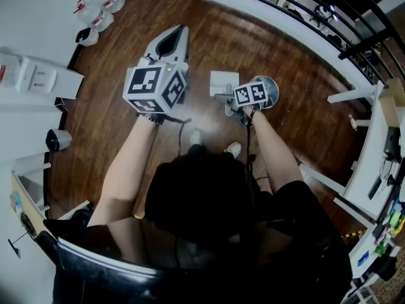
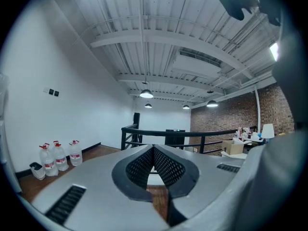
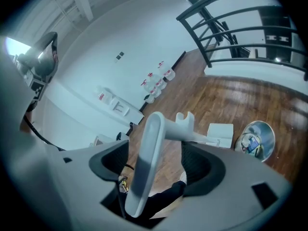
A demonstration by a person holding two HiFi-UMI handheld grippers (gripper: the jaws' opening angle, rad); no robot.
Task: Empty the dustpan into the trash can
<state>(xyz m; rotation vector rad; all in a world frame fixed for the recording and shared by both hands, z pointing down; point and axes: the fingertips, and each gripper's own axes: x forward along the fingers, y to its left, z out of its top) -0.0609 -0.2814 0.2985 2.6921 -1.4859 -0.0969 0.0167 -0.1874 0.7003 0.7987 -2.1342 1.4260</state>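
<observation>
Handle [image 3: 143,167] of the dustpan [image 3: 220,130] ran up between the jaws of my right gripper [image 3: 156,161]. The jaws stood wide apart and neither pad looked to press on the handle, so that gripper held nothing. The pan itself sat on the wooden floor [image 1: 126,125] at the centre right of the right gripper view, just beside the round trash can [image 3: 255,138] at the right edge. In the head view the pair lay a little above centre. My left gripper [image 2: 154,165] was closed on nothing and pointed level toward the black railing [image 2: 192,134], taking no part.

I judged the step in hand to be the one at the handle, though I could not tell whether the pan still carried anything (some litter did show inside the can). If it was still loaded, the next move called for closing squarely on the handle, lifting the pan clear of the floor and tipping its mouth over the can's opening. If it was already emptied, I needed only to draw the gripper back without knocking the handle.
</observation>
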